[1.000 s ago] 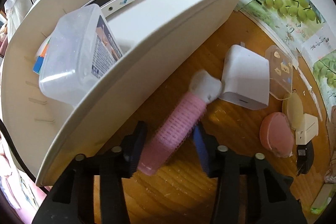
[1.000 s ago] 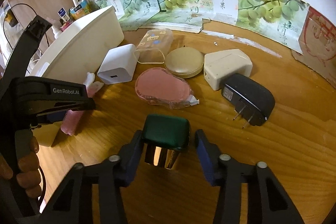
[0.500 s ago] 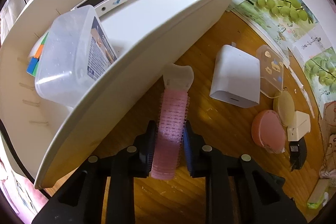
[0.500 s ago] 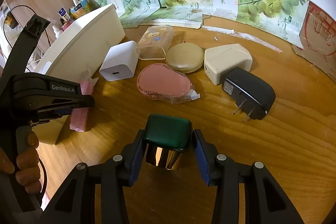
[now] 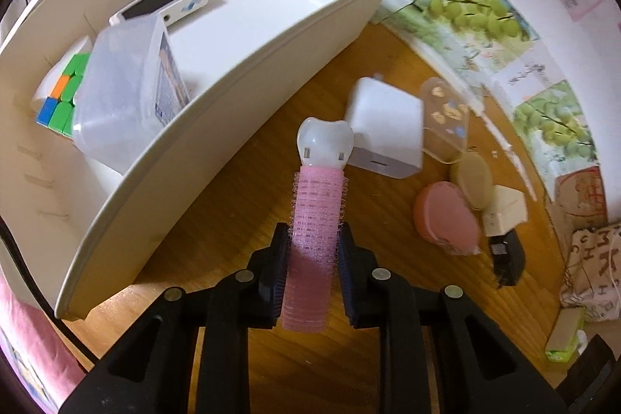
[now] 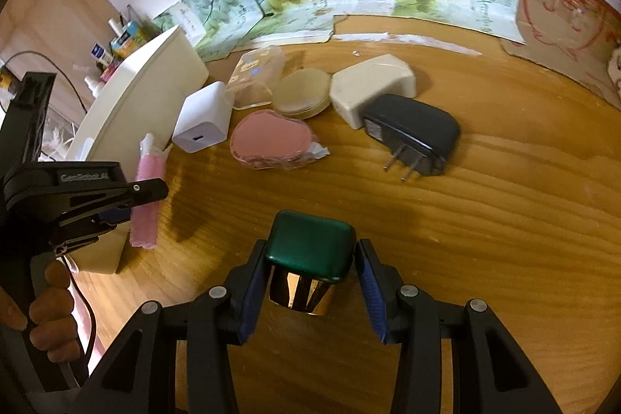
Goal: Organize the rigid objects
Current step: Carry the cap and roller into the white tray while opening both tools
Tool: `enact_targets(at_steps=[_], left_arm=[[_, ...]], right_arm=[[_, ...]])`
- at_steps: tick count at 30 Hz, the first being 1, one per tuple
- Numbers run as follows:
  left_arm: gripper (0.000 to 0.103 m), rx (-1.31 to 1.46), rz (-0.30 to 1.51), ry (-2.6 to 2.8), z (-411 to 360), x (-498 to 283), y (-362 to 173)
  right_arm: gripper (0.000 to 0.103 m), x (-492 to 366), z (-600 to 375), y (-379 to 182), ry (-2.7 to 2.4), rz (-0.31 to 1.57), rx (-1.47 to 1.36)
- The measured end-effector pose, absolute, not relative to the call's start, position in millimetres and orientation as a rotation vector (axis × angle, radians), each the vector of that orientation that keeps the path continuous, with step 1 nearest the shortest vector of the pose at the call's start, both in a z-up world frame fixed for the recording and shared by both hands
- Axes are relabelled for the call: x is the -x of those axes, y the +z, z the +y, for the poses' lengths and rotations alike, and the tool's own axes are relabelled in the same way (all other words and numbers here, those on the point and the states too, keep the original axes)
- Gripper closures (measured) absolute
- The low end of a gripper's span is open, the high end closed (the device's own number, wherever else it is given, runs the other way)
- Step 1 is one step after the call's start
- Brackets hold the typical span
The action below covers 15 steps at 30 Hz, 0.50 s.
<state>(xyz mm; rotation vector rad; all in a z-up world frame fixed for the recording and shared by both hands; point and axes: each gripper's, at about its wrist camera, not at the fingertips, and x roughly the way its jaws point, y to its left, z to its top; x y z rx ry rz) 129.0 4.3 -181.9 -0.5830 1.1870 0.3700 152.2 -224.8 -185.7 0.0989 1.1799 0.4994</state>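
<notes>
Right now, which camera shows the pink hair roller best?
The left wrist view: the pink hair roller fills the centre, held in the left gripper. The right wrist view shows it small, partly hidden behind that gripper.

Warm indoor light, soft shadows, slight motion blur, fisheye-bent edges.

The left gripper (image 5: 312, 258) squeezes a pink roller (image 5: 316, 220) with a white tip. A white tray (image 5: 240, 64) beside it holds a clear box (image 5: 124, 84), a cube (image 5: 60, 96) and a small game (image 5: 163, 2).
</notes>
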Motion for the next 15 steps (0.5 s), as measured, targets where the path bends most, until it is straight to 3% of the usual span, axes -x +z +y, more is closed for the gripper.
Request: enact_targets(at_steps=[15], left_arm=[[0.078, 0.621, 0.924, 0.098, -7, -105, -124]], right_arm=[[0.058, -124, -228, -148, 0.522, 1.068, -0.094]])
